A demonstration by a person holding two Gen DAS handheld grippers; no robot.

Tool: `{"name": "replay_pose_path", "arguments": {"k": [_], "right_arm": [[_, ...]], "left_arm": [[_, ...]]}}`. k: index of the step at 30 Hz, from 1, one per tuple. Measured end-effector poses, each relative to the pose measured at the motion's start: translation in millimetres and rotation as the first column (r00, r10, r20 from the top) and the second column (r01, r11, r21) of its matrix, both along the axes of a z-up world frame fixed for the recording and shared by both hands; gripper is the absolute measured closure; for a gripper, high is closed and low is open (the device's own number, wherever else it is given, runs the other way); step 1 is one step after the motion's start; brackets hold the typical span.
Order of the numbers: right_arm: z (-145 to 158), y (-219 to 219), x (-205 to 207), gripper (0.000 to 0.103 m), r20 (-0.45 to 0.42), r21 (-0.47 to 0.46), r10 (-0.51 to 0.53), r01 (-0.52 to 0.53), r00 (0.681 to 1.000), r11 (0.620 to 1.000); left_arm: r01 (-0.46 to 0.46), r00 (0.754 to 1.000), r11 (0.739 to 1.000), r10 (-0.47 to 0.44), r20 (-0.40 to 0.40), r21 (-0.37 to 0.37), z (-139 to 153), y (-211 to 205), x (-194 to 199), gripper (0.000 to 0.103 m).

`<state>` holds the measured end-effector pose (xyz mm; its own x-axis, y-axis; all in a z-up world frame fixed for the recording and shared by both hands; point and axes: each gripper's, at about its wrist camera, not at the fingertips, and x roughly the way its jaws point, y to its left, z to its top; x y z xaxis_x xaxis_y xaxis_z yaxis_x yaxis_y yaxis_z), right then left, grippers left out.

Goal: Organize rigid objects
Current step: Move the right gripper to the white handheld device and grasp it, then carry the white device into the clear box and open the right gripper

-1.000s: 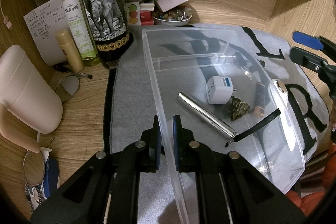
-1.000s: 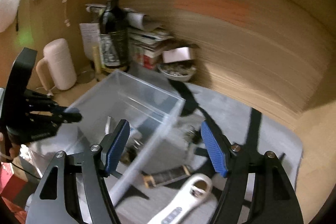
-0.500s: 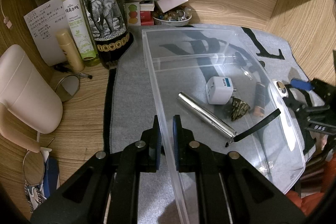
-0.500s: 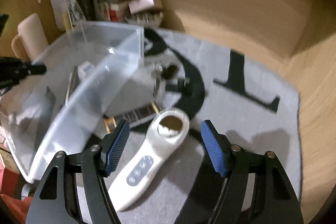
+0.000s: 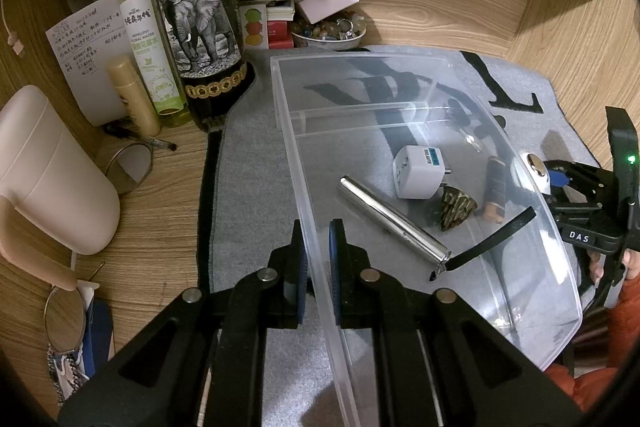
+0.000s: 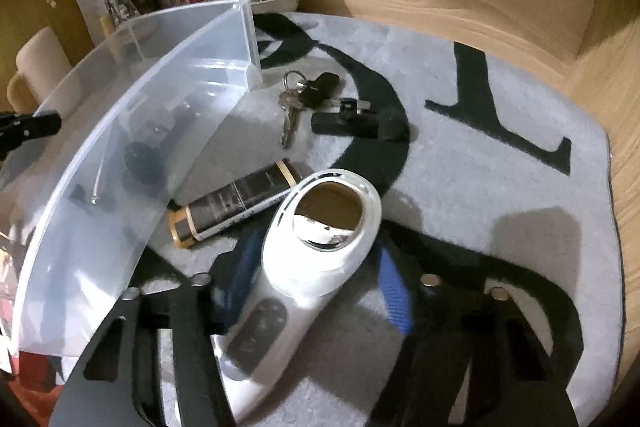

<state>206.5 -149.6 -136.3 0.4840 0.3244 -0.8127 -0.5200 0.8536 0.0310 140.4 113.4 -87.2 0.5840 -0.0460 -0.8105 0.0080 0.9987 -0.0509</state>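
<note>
My left gripper (image 5: 318, 267) is shut on the near wall of a clear plastic bin (image 5: 400, 87) on a grey mat. Inside the bin lie a silver torch (image 5: 392, 223), a white plug adapter (image 5: 418, 171) and a small dark ridged object (image 5: 456, 211). Just right of the bin lies a white handheld device (image 6: 320, 247) with a shiny round head. My right gripper (image 6: 316, 267) is low over it, one blue pad on each side. Its jaws are closing, and a gap still shows at the right pad (image 6: 394, 303).
A black and gold tube (image 6: 236, 205) lies against the bin beside the device. Further back on the mat (image 6: 480, 155) are a bunch of keys (image 6: 304, 99) and a black fob (image 6: 352, 123). Bottles (image 5: 196, 7), papers and a bowl of trinkets (image 5: 328, 33) crowd the back left.
My right gripper has come down over the white device and its jaws have narrowed around it. The left gripper and the bin have not moved.
</note>
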Motion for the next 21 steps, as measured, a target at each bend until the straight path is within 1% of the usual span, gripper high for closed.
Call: {"name": "replay_pose_path", "arguments": {"k": [2, 4, 10, 15, 21], "right_arm": [[2, 0, -2, 0.064, 0.01, -0.004, 0.013, -0.013, 1.0, 1.0], [6, -1, -4, 0.066, 0.023, -0.004, 0.019, -0.019, 1.0, 1.0], [20, -10, -5, 0.066, 0.076, 0.002, -0.008, 0.008, 0.997, 1.0], [41, -21, -8, 0.067, 0.126, 0.052, -0.046, 0.039, 0.991, 0.998], [71, -25, -14, 0.067, 0.205, 0.086, -0.058, 0.041, 0.977, 0.995]], "left_arm": [[0.0, 1.0, 1.0, 0.0, 0.0, -0.002, 0, 0, 0, 0.094], [0.0, 1.0, 1.0, 0.0, 0.0, -0.001, 0, 0, 0, 0.094], [0.0, 1.0, 1.0, 0.0, 0.0, 0.0, 0, 0, 0, 0.094], [0.001, 1.0, 1.0, -0.001, 0.0, 0.0, 0, 0, 0, 0.094], [0.0, 1.0, 1.0, 0.0, 0.0, 0.0, 0, 0, 0, 0.094]]}}
